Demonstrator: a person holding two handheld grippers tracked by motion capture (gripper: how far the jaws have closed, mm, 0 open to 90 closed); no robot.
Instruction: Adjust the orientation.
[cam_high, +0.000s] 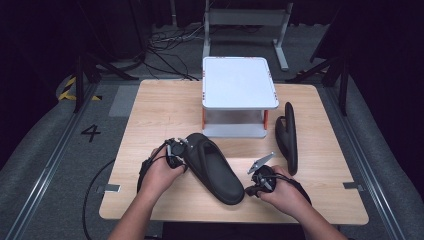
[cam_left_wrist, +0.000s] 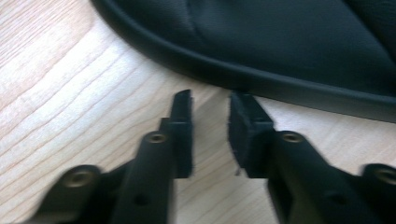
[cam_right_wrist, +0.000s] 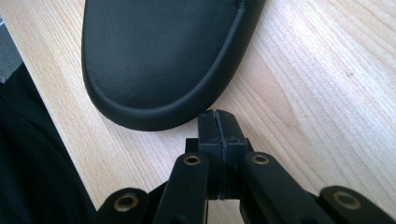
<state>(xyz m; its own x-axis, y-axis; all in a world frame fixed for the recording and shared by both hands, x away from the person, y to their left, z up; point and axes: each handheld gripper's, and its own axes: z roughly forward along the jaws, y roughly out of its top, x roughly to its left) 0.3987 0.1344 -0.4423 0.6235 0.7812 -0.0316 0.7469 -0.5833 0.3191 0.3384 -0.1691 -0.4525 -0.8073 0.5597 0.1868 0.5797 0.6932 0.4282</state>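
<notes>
Hands (cam_high: 162, 172) over wooden table (cam_high: 155, 107); dark room.

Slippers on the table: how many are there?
2. One black slipper lies flat between the two hands near the front; the other slipper stands on its side to the right of the white stand.

Matt black leather-like slipper (cam_right_wrist: 163, 60) on a smooth, pale wood-grain table (cam_right_wrist: 317, 84).

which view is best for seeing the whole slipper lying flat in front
The high view: the flat slipper shows whole, between both tools. The left gripper view catches just its rim; the right gripper view just its rounded end.
</notes>
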